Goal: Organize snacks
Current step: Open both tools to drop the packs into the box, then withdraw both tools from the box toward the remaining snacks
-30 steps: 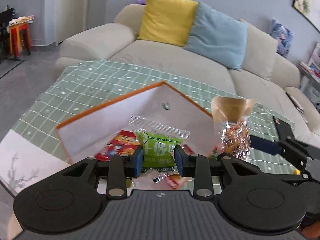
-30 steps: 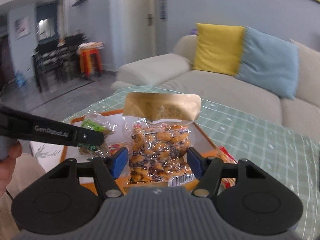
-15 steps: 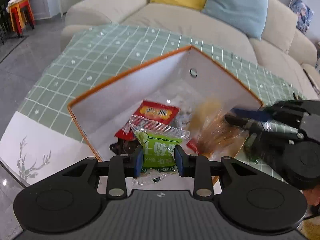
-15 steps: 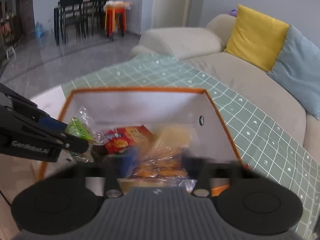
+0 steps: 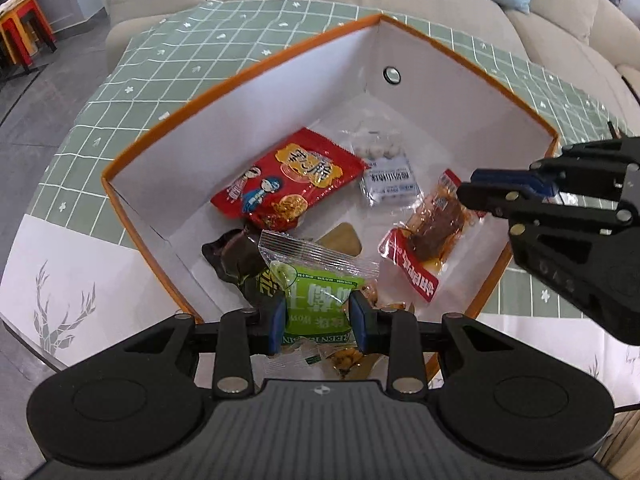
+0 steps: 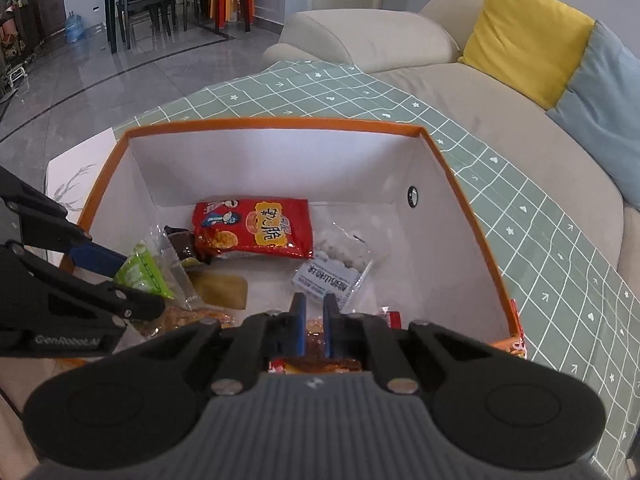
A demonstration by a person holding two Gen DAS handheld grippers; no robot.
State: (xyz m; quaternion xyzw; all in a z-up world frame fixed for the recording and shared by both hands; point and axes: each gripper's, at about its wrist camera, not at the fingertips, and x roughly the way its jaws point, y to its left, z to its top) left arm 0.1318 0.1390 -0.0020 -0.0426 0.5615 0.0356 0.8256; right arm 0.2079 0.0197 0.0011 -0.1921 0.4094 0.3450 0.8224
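An orange-rimmed white box [image 5: 248, 76] stands on the table and holds several snacks: a red packet [image 5: 288, 178], a white candy bag [image 5: 386, 172], a brown meat packet [image 5: 434, 232], a dark packet [image 5: 234, 256]. My left gripper [image 5: 318, 316] is shut on a green snack packet [image 5: 320, 300] above the box's near corner. The gold-topped snack bag [image 6: 218, 292] lies in the box under it. My right gripper [image 6: 314, 322] hovers over the box [image 6: 272, 124], jaws nearly together with nothing between them; it also shows at the right of the left wrist view [image 5: 480, 192].
The table carries a green grid cloth [image 5: 168, 68] and a white mat with a deer print [image 5: 64, 300]. A beige sofa [image 6: 400, 44] with yellow and blue cushions stands behind it. A red stool and dark dining chairs stand far off.
Both grippers moved over the box and tilted down into it. My right gripper let go of the gold-topped snack bag, which now lies in the box, and its jaws closed.
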